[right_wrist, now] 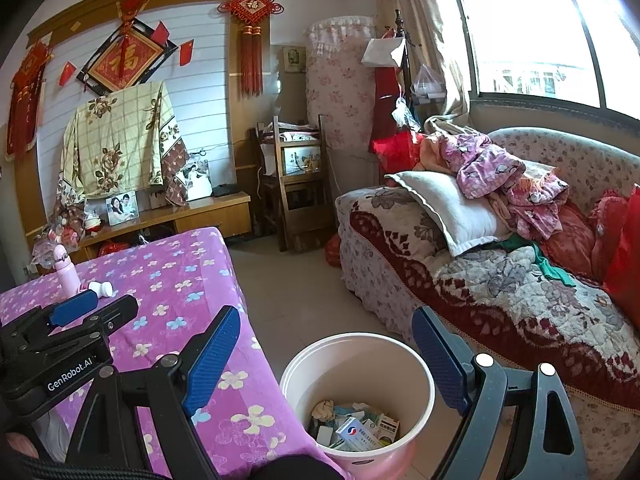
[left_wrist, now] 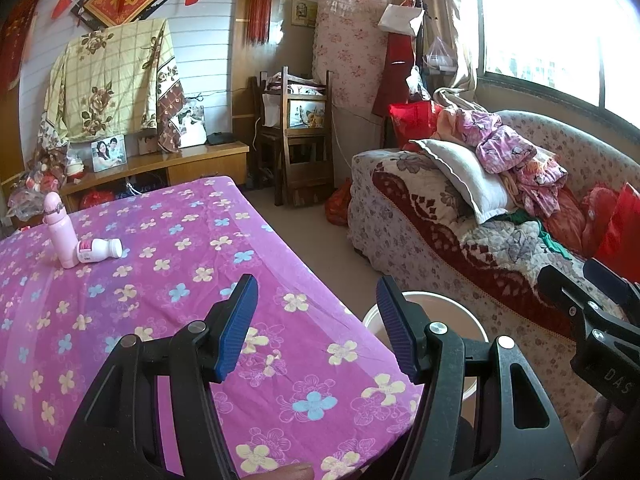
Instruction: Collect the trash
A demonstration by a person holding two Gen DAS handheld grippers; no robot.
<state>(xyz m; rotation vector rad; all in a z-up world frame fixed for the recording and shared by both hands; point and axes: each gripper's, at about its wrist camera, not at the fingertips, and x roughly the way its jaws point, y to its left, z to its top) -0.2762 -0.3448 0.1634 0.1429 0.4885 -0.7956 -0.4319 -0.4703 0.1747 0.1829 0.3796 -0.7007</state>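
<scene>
1. My left black two-finger gripper with blue ribbed pads (left_wrist: 316, 328) points slightly downward, its jaws apart with nothing between them.
2. My right black gripper with blue pads (right_wrist: 326, 360) points likewise, its jaws spread wider and also bare.

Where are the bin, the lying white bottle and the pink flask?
bin (right_wrist: 420, 364), right wrist view, inner wall.
white bottle (left_wrist: 98, 251), left wrist view, label.
pink flask (left_wrist: 60, 236), left wrist view, body.

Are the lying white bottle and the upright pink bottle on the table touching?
Touching. The left wrist view shows the white bottle lying with its base against the pink bottle.
</scene>
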